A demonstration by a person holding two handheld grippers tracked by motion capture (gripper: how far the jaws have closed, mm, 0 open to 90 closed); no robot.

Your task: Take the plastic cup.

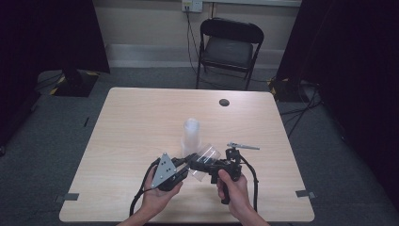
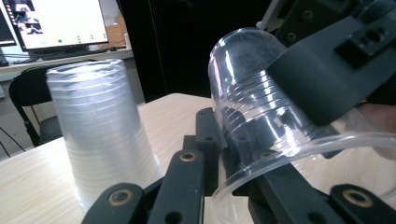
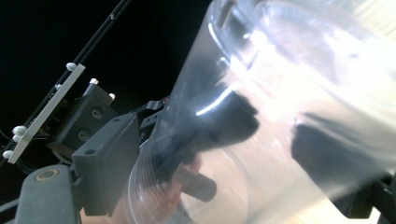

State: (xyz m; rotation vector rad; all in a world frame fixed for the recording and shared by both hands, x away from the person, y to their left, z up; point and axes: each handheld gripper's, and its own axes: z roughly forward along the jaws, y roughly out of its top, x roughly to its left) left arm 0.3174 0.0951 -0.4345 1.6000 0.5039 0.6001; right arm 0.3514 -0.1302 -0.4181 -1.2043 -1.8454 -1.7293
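Clear cup lies tilted between our two grippers, above the table just in front of the cup stack. Our left gripper is clamped on its rim; the right gripper stands released around its body. A handover, we judge; next the right should draw clear.

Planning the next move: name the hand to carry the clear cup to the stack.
Left: the left tool pinches the clear cup by its rim, the stack close ahead; the right tool stands open.
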